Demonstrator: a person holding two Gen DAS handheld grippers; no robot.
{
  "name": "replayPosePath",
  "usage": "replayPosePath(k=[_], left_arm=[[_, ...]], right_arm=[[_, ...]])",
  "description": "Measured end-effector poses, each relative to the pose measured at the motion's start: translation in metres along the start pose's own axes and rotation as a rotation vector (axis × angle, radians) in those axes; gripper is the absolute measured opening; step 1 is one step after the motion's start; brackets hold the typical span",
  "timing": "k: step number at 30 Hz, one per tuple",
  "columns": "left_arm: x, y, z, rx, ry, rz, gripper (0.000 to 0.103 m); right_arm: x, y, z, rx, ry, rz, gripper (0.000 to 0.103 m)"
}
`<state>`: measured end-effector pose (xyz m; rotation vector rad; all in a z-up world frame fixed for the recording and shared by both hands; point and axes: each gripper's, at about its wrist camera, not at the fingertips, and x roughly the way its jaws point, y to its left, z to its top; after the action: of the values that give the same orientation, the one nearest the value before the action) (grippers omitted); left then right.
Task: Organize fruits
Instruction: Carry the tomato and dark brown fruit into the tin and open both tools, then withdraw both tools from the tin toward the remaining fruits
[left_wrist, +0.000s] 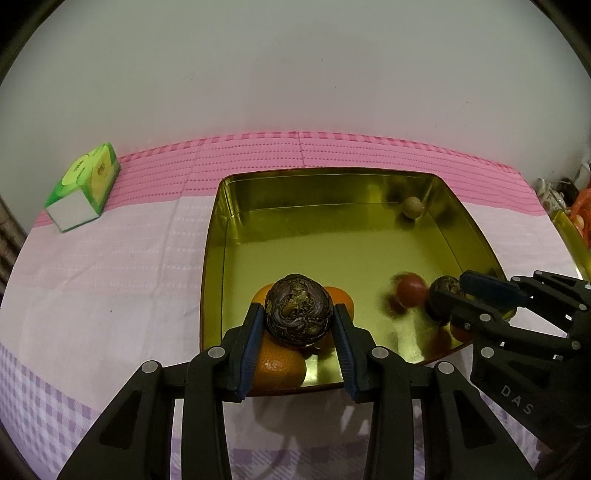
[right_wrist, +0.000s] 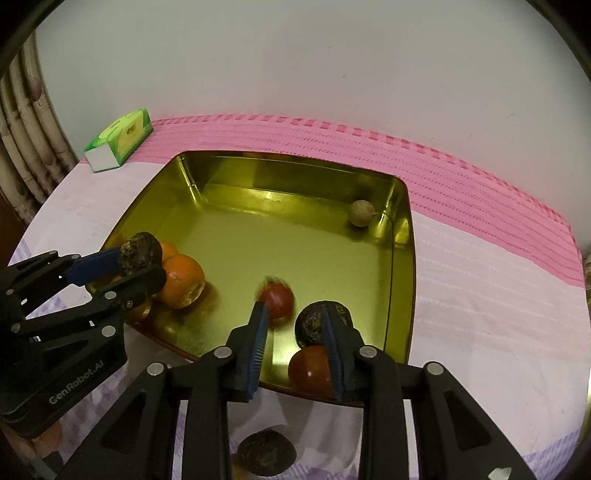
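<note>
A gold metal tray (left_wrist: 332, 251) (right_wrist: 295, 240) sits on the pink cloth. My left gripper (left_wrist: 298, 314) (right_wrist: 138, 264) is shut on a dark wrinkled fruit (left_wrist: 298, 310) (right_wrist: 142, 251), held just above the oranges (left_wrist: 277, 365) (right_wrist: 183, 282) in the tray's near left corner. My right gripper (right_wrist: 293, 308) (left_wrist: 447, 286) stands open low over the near right corner. A blurred red fruit (right_wrist: 277, 300) (left_wrist: 410, 291) lies loose at its left fingertip. A second dark fruit (right_wrist: 314, 323) (left_wrist: 445, 288) rests under its right finger, with another red fruit (right_wrist: 308, 369) nearer. A small beige fruit (left_wrist: 412, 207) (right_wrist: 361, 213) lies in the far right corner.
A green tissue box (left_wrist: 86, 184) (right_wrist: 122, 134) stands at the table's far left by the wall. One more dark fruit (right_wrist: 266, 454) lies on the cloth under my right gripper. A second gold tray's rim (left_wrist: 572, 236) shows at the right edge. A curtain (right_wrist: 26, 122) hangs left.
</note>
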<state>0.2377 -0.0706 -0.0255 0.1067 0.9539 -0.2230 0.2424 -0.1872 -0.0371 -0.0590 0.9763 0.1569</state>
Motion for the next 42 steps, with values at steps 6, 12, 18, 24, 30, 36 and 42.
replayPosePath(k=[6,12,18,24,30,36,42], left_arm=[[0.0,-0.002,0.001,-0.008,0.009,0.005,0.046],[-0.002,-0.004,-0.001,-0.007,0.021,0.008,0.05],[-0.01,-0.009,-0.005,0.005,0.011,0.016,0.052],[-0.022,-0.011,-0.013,0.003,-0.004,0.022,0.052],[-0.035,-0.012,-0.021,0.0,-0.011,0.017,0.053],[-0.044,-0.012,-0.036,-0.014,0.003,0.008,0.053],[-0.041,-0.012,-0.057,-0.021,0.046,0.003,0.053]], right_arm=[[-0.007,-0.002,-0.002,0.009,-0.013,0.009,0.035],[-0.019,-0.004,-0.007,0.016,-0.029,0.01,0.035],[-0.039,-0.011,-0.019,0.039,-0.051,0.018,0.035],[-0.05,-0.019,-0.046,0.051,-0.036,0.006,0.034],[-0.047,-0.023,-0.078,0.065,0.018,0.013,0.034],[-0.044,-0.022,-0.101,0.073,0.054,0.043,0.034],[-0.037,-0.01,-0.108,0.04,0.075,0.064,0.034]])
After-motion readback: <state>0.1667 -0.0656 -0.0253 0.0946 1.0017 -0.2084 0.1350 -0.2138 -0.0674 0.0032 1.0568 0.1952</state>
